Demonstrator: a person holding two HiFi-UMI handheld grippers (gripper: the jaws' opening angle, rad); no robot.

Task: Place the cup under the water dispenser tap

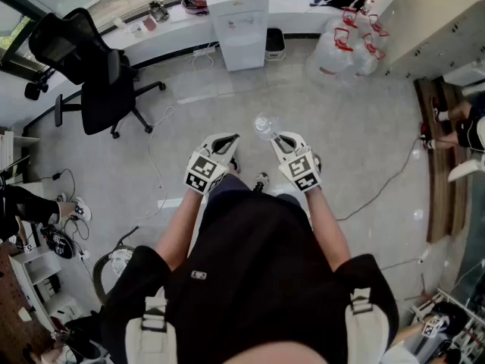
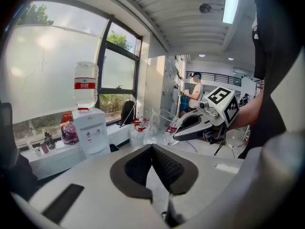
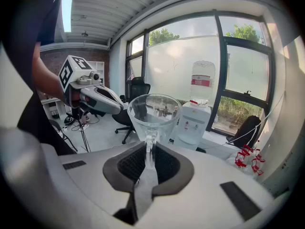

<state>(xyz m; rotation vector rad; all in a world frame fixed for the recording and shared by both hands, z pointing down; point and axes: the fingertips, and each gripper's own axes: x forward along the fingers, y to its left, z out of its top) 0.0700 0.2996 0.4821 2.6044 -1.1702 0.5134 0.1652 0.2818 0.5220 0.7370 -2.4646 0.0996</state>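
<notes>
The clear plastic cup (image 3: 153,109) sits in mid-air at the centre of the head view, over bare grey floor (image 1: 356,150) and well short of the tap. The right gripper (image 3: 149,159) has its two dark pads clamped on a thin strip of the cup's wall, so the cup's open rim shows just above the jaws in the right gripper view. Just to the left of it in the head view, the left gripper (image 1: 226,141) is held level with the right one; its jaws are closed together with nothing between them. The white water dispenser (image 1: 241,21) stands at the upper centre of the head view against a long white ledge, and a bottle with a red label (image 3: 202,82) sits upside down on top of it. A black office chair (image 1: 95,70) stands at the upper left, and clear jugs with red handles (image 1: 348,40) lie at the upper right.
</notes>
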